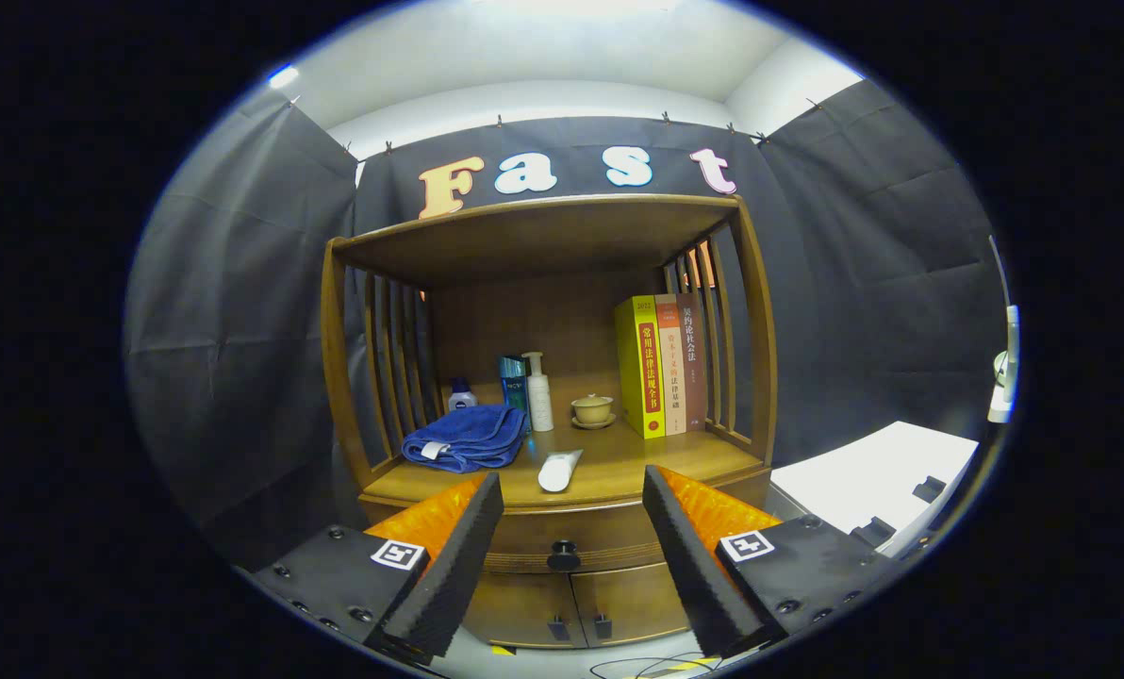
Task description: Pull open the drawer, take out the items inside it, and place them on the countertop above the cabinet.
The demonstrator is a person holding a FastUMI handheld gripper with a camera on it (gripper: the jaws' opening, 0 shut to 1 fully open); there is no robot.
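Note:
A wooden cabinet (543, 283) stands ahead with an open shelf above a countertop (619, 462). Below the countertop is a shut drawer (609, 538) with a dark round knob (563, 556). My gripper (571, 500) is open, and the knob sits between and a little beyond the two fingertips. Nothing is held. A white tube (559, 470) lies on the countertop near its front edge, just beyond the fingers. The drawer's inside is hidden.
On the countertop are a folded blue towel (466, 438), small bottles (537, 391), a cup on a saucer (592, 410) and upright books (661, 363). Two small cabinet doors (576, 604) sit under the drawer. A white table (887, 476) stands to the right.

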